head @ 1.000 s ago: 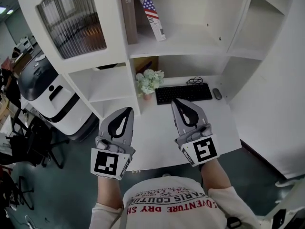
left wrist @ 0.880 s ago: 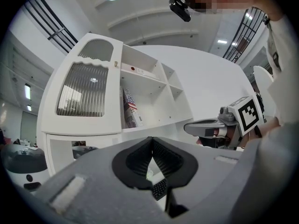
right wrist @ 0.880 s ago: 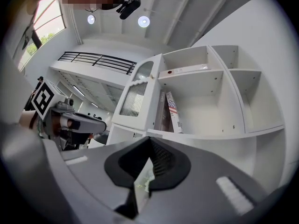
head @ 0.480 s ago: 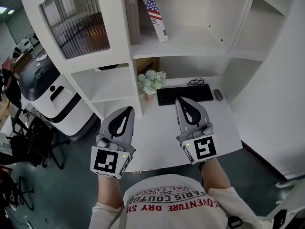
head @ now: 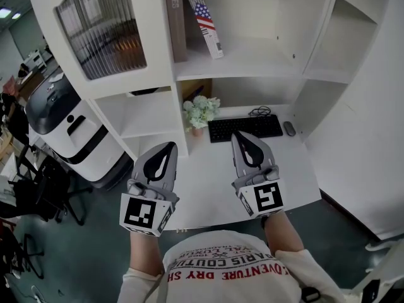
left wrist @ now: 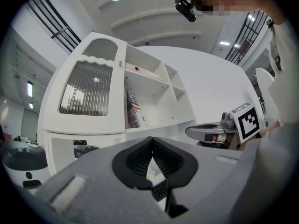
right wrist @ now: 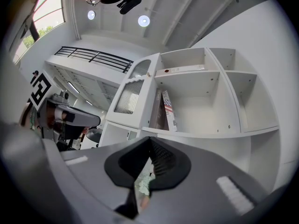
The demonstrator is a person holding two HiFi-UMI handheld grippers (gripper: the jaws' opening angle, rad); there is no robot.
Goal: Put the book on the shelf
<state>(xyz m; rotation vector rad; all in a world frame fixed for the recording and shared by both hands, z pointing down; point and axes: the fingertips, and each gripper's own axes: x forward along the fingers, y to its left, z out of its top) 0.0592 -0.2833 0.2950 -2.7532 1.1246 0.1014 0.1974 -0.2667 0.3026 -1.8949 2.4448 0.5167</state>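
A book with a flag on its cover (head: 205,17) leans in the upper compartment of the white shelf (head: 252,62), beside an upright brown book (head: 175,17). Both gripper views show the flag book (left wrist: 134,108) (right wrist: 169,108) too. My left gripper (head: 167,145) and right gripper (head: 242,134) hover side by side over the white desk (head: 208,182), well below and short of that compartment. In each gripper's own view the left gripper (left wrist: 150,139) and the right gripper (right wrist: 150,139) have their tips together, with nothing held.
On the desk lie a black keyboard (head: 245,127), a mouse (head: 289,127) and a small pot of flowers (head: 199,109). A ribbed glass cabinet door (head: 101,27) is at the upper left. A white machine (head: 63,122) and dark chairs (head: 38,194) stand on the floor at left.
Both grippers stay shut and almost still. The right one has edged slightly left, and the shelf sits a little lower in the head view.
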